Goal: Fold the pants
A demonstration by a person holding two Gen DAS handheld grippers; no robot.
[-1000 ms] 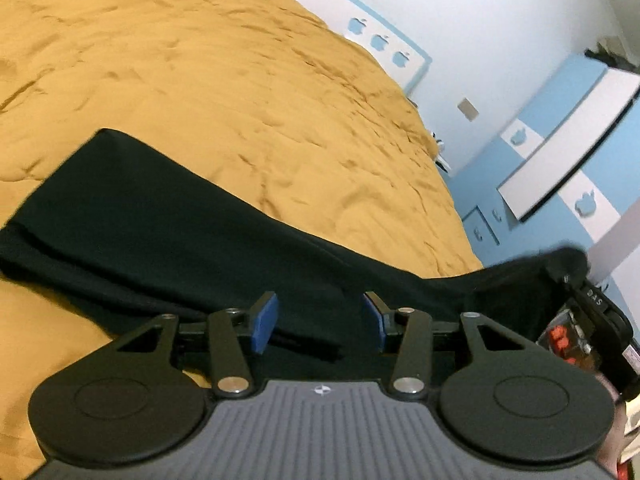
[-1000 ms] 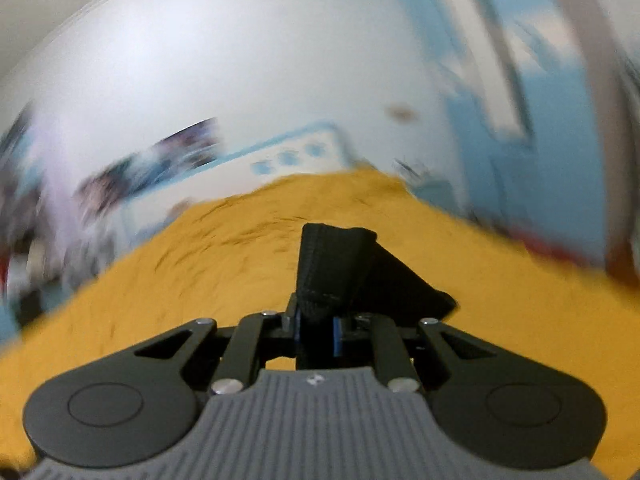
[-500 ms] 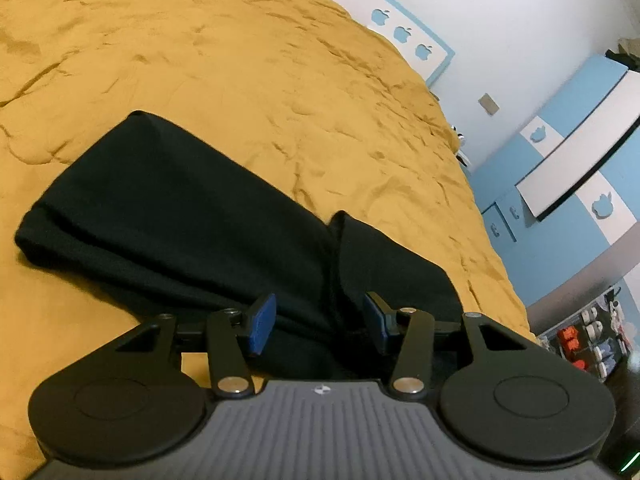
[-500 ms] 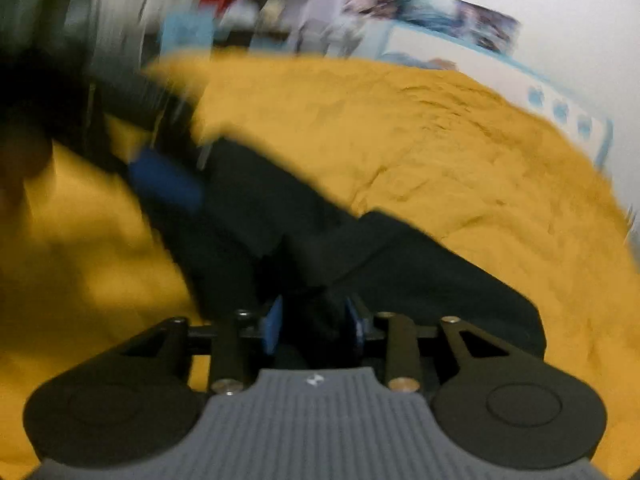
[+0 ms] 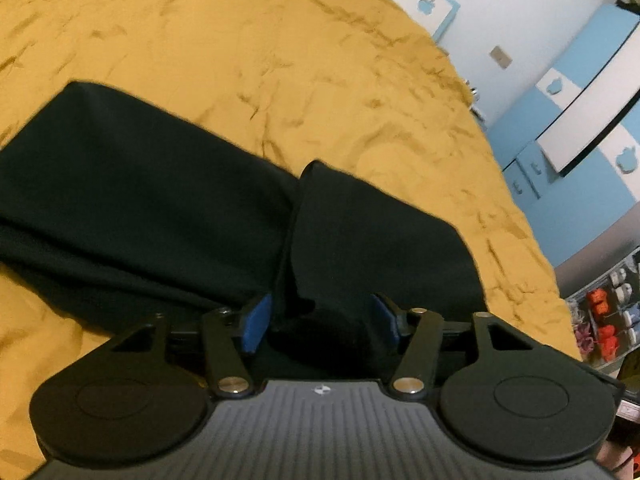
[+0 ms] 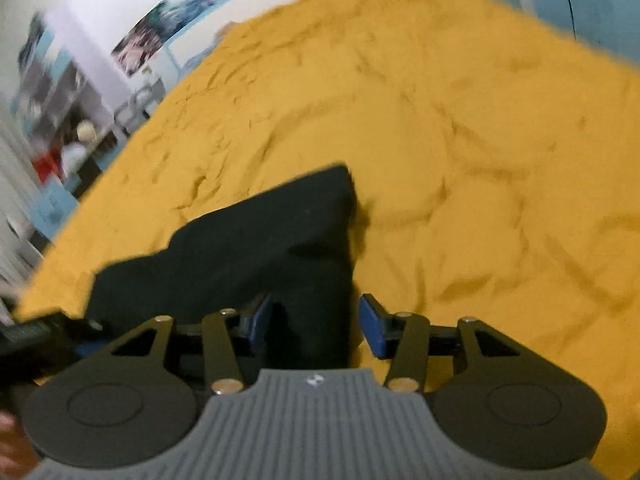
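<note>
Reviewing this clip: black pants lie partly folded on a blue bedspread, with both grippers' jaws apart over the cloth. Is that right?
Not quite: the bedspread is mustard yellow, not blue, as both wrist views show; blue appears only on the furniture behind. The rest holds: the black pants lie partly folded, and the left gripper and right gripper have jaws apart over the cloth.

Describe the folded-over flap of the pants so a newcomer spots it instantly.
Start at the mustard-yellow bedspread filling the left wrist view. The black pants lie across it. The flap is the raised upper layer at their right end, with a rounded fold edge standing above the flatter cloth beside it.
</note>
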